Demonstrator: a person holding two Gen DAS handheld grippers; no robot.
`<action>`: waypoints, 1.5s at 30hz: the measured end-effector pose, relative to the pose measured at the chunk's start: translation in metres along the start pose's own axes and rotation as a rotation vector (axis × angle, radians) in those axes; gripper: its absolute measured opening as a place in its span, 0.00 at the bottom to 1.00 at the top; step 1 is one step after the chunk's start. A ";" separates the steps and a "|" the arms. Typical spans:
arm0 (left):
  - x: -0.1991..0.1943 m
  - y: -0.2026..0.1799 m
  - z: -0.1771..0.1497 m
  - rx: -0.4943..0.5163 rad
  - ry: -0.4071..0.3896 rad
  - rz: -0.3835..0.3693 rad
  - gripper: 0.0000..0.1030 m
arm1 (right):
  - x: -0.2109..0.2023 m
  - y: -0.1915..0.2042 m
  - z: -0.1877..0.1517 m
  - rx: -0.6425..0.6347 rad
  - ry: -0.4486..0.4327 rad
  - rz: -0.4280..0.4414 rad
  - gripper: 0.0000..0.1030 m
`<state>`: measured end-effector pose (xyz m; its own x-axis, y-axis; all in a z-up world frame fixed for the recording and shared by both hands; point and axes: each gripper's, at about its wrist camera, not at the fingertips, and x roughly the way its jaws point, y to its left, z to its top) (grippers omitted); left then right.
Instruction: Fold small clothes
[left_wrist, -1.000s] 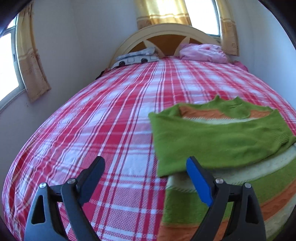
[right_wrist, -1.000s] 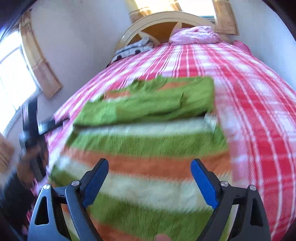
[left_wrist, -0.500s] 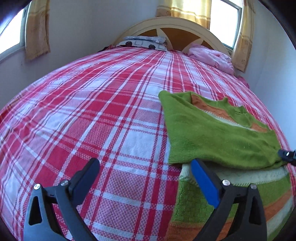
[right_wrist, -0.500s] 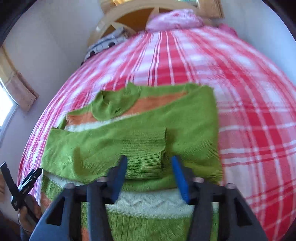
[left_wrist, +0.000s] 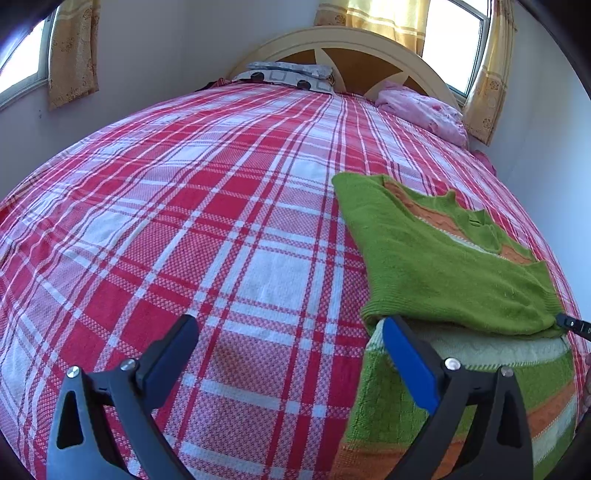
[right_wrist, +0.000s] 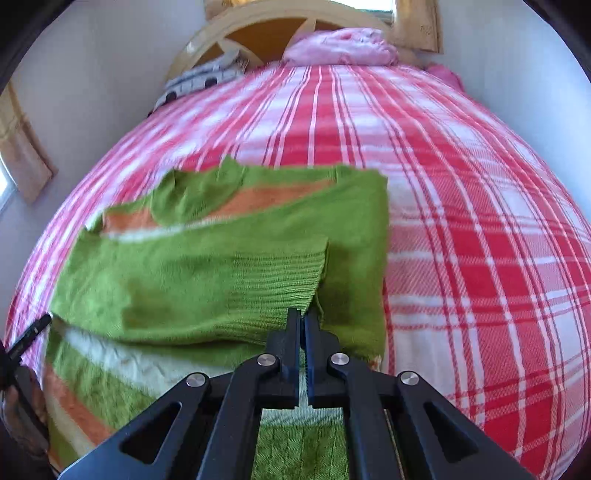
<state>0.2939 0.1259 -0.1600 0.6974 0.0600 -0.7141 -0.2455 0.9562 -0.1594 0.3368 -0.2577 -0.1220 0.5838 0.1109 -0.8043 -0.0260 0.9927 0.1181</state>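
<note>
Although both sleeves of the striped sweater (right_wrist: 207, 258) already lie across its chest, the fold looks only partly done to me: the body below is spread at full length toward the cameras, so the lengthwise fold, hem up to collar, seems left to do. The sweater lies flat on the bed (left_wrist: 207, 229), on the near right part of the red plaid sheet, collar toward the headboard (left_wrist: 354, 48).

The right claw (right_wrist: 303, 325) has just been closing and its jaws now pinch the ribbed cuff (right_wrist: 288, 284) of the upper sleeve, with knit between them. The left claw (left_wrist: 288, 354) has been opening; it stands wide and holds nothing, one finger over bare sheet, the blue one at the sweater's near left edge. It may be about to take that side, though that is a guess.

By count: one sweater, two claws, one bed. At the head of the bed are one patterned pillow (left_wrist: 291, 74) and one pink bundle (left_wrist: 424, 110). Two curtained windows show in the left view. I see no other garment waiting, so this may be the only piece.
</note>
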 end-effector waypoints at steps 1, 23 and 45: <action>-0.001 -0.001 0.001 0.004 0.002 0.001 0.99 | -0.002 0.001 -0.001 -0.010 -0.005 -0.033 0.19; 0.025 -0.036 0.014 0.145 0.047 0.098 1.00 | 0.011 0.021 0.009 -0.071 -0.033 0.003 0.57; 0.008 -0.045 0.004 0.202 0.038 0.093 1.00 | -0.003 0.018 -0.023 -0.097 -0.050 -0.056 0.57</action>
<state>0.3131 0.0840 -0.1554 0.6514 0.1432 -0.7451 -0.1651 0.9852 0.0450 0.3158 -0.2390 -0.1311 0.6259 0.0554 -0.7780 -0.0694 0.9975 0.0152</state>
